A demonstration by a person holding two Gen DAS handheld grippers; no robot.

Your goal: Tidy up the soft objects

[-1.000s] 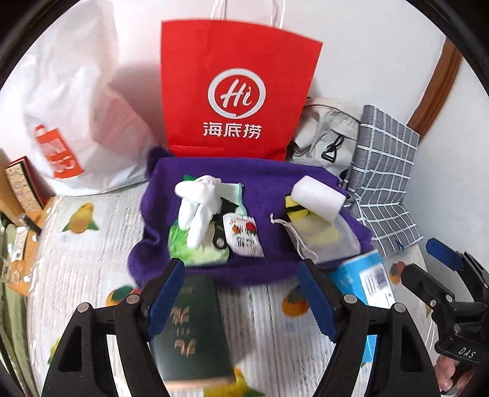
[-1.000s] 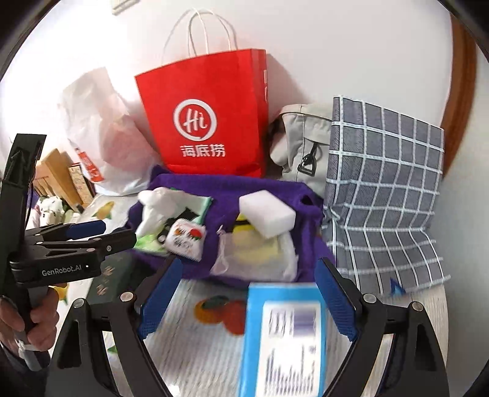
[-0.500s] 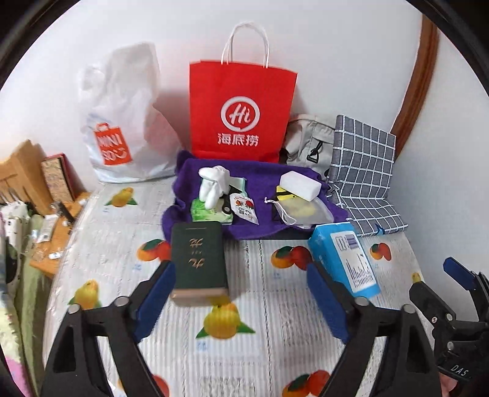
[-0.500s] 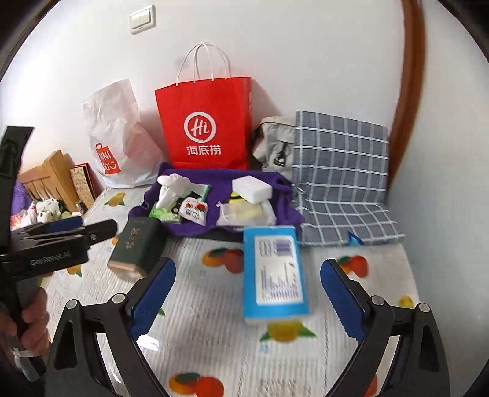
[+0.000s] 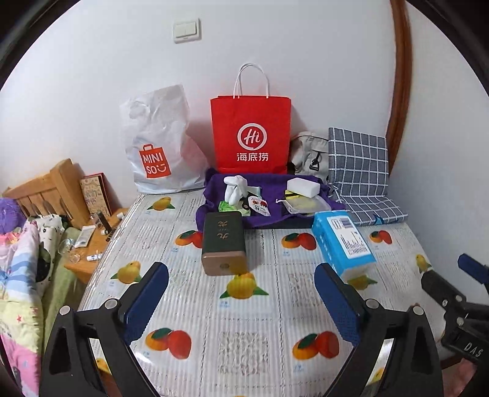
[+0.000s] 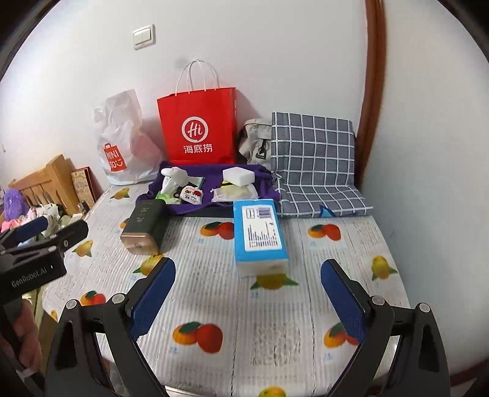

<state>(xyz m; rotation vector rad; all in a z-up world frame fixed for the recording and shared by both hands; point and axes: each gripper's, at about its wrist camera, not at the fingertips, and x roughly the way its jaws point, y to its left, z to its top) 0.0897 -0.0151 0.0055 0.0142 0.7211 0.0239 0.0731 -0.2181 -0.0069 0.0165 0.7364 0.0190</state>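
A: What does the room look like?

B: A table (image 5: pixel 259 320) with a fruit-printed cover stands against a white wall with a light switch (image 5: pixel 187 30). Along the wall are a white plastic bag (image 5: pixel 156 143), a red paper bag (image 5: pixel 250 134), a grey bag (image 5: pixel 307 152) and a checked cushion (image 5: pixel 357 165). A wooden headboard (image 5: pixel 49 189) and bedding sit to the left.

A: And the soft things?

B: They lie on a purple cloth (image 5: pixel 275 189) at the far side: white gloves (image 5: pixel 235 189) on a green packet (image 5: pixel 227 207), a small printed pouch (image 5: pixel 259 206), a white sponge block (image 5: pixel 302 187) on a clear mesh bag (image 5: pixel 301 206). A dark green box (image 5: pixel 223 241) and a blue box (image 5: pixel 342 241) lie nearer, just in front of the cloth.

A: Where are the grippers?

B: The left gripper (image 5: pixel 241 293) has its jaws opening, wide, with nothing between them; the green box lies beyond its tips, the cloth well beyond. The right gripper (image 6: pixel 247 290) is spread wide and empty, the blue box (image 6: pixel 259 235) just ahead.

A: Any differences between views?

B: The left view catches the right gripper at its right edge. The right view shows the left gripper (image 6: pixel 45 232) at its left edge, with a hand (image 6: pixel 21 342) on the handle.
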